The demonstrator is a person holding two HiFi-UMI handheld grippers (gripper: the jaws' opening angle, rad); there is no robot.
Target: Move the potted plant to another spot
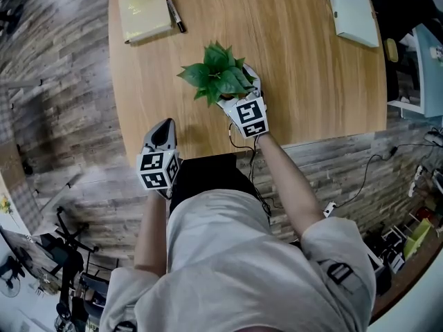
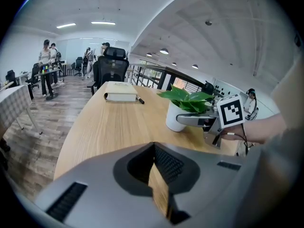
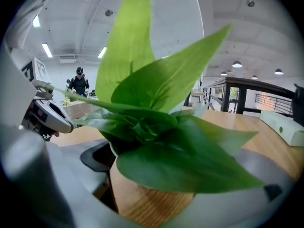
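An open office with a grey plank floor (image 1: 62, 81) surrounds a rounded wooden bench (image 1: 297, 81). In the head view the plant (image 1: 218, 75) stands in the middle of the frame, near the lower edge of the bench, its green leaves hiding most of the white pot (image 2: 176, 118). The right hand-held gripper (image 1: 241, 95) reaches at it from below in the frame. Its jaws are wide and stand on both sides of the pot, and a small gap shows at one pad, so it does not seem to squeeze. The left hand-held gripper (image 1: 163, 131) is at the lower left of the plant, over the bench edge. Its jaws are together with nothing between them. At the upper left of the frame lies a book (image 1: 144, 9) with a pen (image 1: 176, 15) just beside it, and a white box (image 1: 353, 9) lies at the upper right. The left gripper view shows a black chair (image 2: 114, 65) behind the bench and people (image 2: 46, 65) standing far back.
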